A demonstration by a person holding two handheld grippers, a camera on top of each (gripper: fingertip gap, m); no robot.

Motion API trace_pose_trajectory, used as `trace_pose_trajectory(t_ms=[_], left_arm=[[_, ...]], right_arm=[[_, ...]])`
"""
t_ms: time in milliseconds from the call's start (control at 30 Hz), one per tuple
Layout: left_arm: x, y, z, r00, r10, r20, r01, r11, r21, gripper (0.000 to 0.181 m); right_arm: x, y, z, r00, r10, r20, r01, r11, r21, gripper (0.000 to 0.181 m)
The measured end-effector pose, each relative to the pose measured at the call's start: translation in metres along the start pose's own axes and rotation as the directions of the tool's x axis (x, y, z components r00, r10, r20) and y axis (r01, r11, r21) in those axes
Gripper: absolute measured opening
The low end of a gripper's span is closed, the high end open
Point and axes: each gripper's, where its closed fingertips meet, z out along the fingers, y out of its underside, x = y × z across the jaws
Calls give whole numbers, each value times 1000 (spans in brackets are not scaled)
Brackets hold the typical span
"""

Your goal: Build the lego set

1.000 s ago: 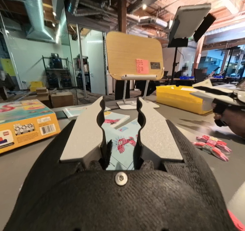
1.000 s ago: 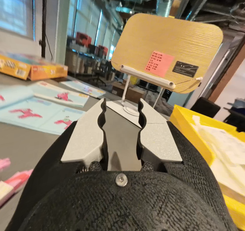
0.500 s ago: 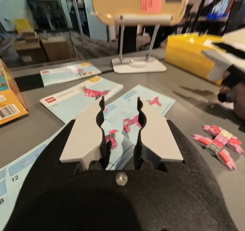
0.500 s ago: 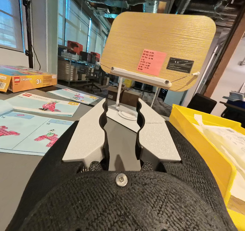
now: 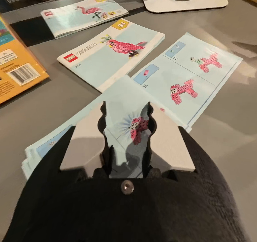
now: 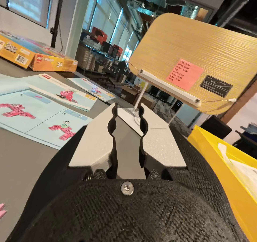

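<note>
An open light-blue instruction booklet [image 5: 180, 74] lies flat on the grey table, showing pink brick builds. My left gripper [image 5: 126, 104] is open and empty, tilted down just above the booklet's left page. The booklet also shows in the right wrist view [image 6: 27, 118]. My right gripper [image 6: 127, 105] is open and empty, held above the table and pointing at a wooden book stand [image 6: 194, 57]. A bit of the pink lego build [image 6: 2, 211] shows at the lower left edge of the right wrist view.
Two closed booklets [image 5: 111, 52] [image 5: 83, 14] lie beyond the open one. An orange set box [image 5: 15, 71] sits at the left. The stand's white base [image 5: 183, 0] is at the back. A yellow bin [image 6: 229, 165] holding papers stands at the right. There is about 30 cm between the tips of the two grippers.
My left gripper has tipped down and moved closer over the open booklet; the pink build and the other gripper have left its view. My right gripper has rolled and shifted slightly.
</note>
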Motion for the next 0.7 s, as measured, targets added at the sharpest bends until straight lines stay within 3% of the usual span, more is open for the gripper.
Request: trace_pose_trajectory(t_ms=[167,267,433,567,700], left_arm=[[-15,-10,-13,999,2,39,-6,996,93,48],[-24,-24,-27,980,110,168,-138,976,166,40],[-15,-54,-50,939,180,293,-286,883,372,32],[-25,-57,-60,853,226,471,-424,826,373,24],[-25,-67,-73,874,164,457,-398,781,481,4]], right_arm=[[-8,-3,0,999,16,35,-17,1000,18,25],[-6,-4,-1,999,28,32,-29,999,26,23],[-7,0,-1,998,52,46,-52,999,-2,14],[-7,3,-1,995,82,58,-81,997,-17,12],[-6,4,-1,992,109,62,-108,994,-24,8]])
